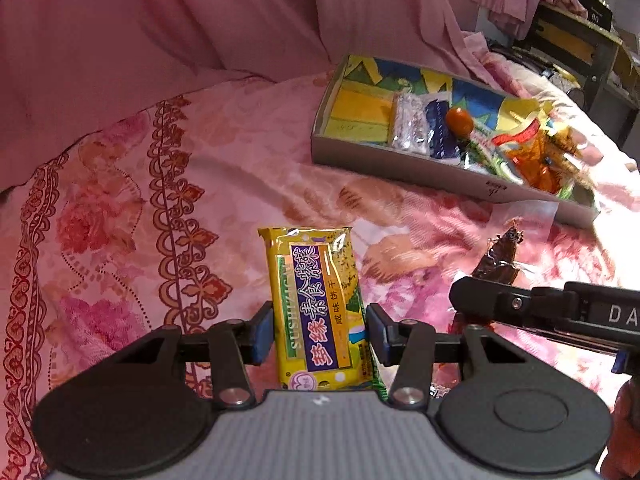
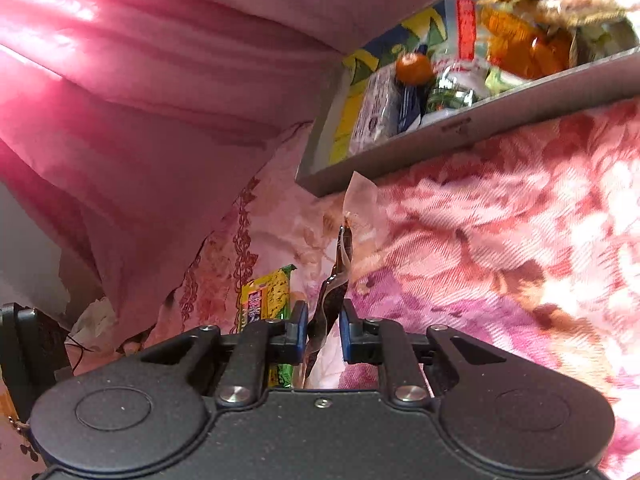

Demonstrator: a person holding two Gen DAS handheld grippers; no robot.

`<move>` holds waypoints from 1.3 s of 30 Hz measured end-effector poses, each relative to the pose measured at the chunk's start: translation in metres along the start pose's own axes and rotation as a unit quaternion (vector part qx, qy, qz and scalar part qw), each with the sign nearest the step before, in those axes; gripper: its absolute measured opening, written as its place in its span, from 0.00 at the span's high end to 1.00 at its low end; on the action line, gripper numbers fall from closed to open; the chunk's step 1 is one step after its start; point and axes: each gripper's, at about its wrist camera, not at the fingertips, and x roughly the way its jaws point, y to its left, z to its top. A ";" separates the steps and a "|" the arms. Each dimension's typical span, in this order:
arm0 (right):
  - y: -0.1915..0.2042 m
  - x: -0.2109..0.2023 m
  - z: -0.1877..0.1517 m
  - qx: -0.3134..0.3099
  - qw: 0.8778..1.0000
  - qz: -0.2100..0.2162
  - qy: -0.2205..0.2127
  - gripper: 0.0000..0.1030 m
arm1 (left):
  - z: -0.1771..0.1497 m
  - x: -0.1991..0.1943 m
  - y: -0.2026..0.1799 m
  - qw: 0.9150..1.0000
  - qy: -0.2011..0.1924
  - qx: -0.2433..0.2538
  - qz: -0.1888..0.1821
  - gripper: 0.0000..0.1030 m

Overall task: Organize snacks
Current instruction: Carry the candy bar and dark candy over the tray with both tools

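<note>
My left gripper is shut on a yellow biscuit packet with a purple label, held upright above the flowered bedspread. My right gripper is shut on a thin clear-wrapped dark brown snack, which stands up between the blue pads. In the left wrist view that brown snack shows at the right, beyond the right gripper's black finger. The biscuit packet appears to the left in the right wrist view. A grey box holding several snacks lies farther back on the bed.
The box holds an orange round sweet, a silver packet and an orange bag. Pink curtain fabric hangs behind the bed. Dark furniture stands at the far right. Crumpled paper lies low at the left.
</note>
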 end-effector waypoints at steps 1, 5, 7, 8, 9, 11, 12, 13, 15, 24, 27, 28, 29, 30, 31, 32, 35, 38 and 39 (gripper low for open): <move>0.001 -0.004 0.001 -0.003 1.000 -0.001 -0.005 0.83 | 0.001 -0.003 -0.003 1.000 -0.003 0.003 -0.001 0.50; 0.003 -0.021 0.007 -0.010 1.000 0.005 -0.019 0.83 | 0.002 -0.012 -0.012 1.000 -0.013 0.006 0.001 0.49; 0.004 -0.030 0.009 -0.011 0.999 0.014 -0.027 0.83 | 0.003 -0.016 -0.017 1.000 -0.017 0.007 0.001 0.50; 0.005 -0.035 0.010 -0.013 0.999 0.016 -0.031 0.83 | 0.004 -0.018 -0.020 1.000 -0.019 0.008 0.002 0.50; 0.005 -0.039 0.012 -0.017 0.999 0.017 -0.036 0.83 | 0.005 -0.021 -0.022 1.000 -0.022 0.010 0.003 0.50; 0.007 -0.048 0.014 -0.023 0.999 0.019 -0.045 0.83 | 0.007 -0.026 -0.029 1.000 -0.028 0.015 0.004 0.50; 0.008 -0.051 0.015 -0.024 0.998 0.020 -0.050 0.83 | 0.008 -0.029 -0.031 0.999 -0.031 0.016 0.005 0.50; 0.008 -0.055 0.016 -0.024 0.998 0.023 -0.054 0.83 | 0.009 -0.032 -0.035 0.999 -0.035 0.018 0.006 0.50; 0.007 -0.063 0.019 -0.022 0.997 0.028 -0.064 0.83 | 0.012 -0.038 -0.041 0.999 -0.043 0.021 0.007 0.49; 0.003 -0.091 0.032 -0.010 0.994 0.037 -0.104 0.83 | 0.026 -0.059 -0.066 0.997 -0.074 0.026 0.018 0.49; 0.002 -0.099 0.037 -0.017 0.993 0.033 -0.116 0.83 | 0.032 -0.061 -0.074 0.996 -0.079 0.029 0.018 0.50; 0.002 -0.101 0.038 -0.019 0.992 0.032 -0.121 0.83 | 0.035 -0.061 -0.077 0.996 -0.081 0.030 0.018 0.50; 0.001 -0.102 0.039 -0.019 0.992 0.031 -0.124 0.83 | 0.038 -0.062 -0.079 0.996 -0.081 0.031 0.017 0.49; 0.000 -0.104 0.041 -0.018 0.991 0.031 -0.127 0.83 | 0.041 -0.061 -0.081 0.996 -0.082 0.033 0.015 0.49; -0.002 -0.105 0.043 -0.016 0.991 0.031 -0.129 0.83 | 0.044 -0.061 -0.084 0.996 -0.084 0.035 0.013 0.49; -0.003 -0.106 0.045 -0.015 0.991 0.030 -0.132 0.83 | 0.048 -0.060 -0.087 0.996 -0.085 0.038 0.012 0.49; -0.006 -0.109 0.048 -0.021 0.989 0.022 -0.143 0.83 | 0.059 -0.055 -0.096 0.995 -0.087 0.042 0.007 0.49; -0.009 -0.113 0.053 -0.037 0.986 0.012 -0.164 0.83 | 0.072 -0.047 -0.104 0.994 -0.093 0.049 0.012 0.49; -0.011 -0.112 0.055 -0.041 0.984 0.008 -0.172 0.83 | 0.077 -0.044 -0.107 0.994 -0.094 0.050 0.013 0.49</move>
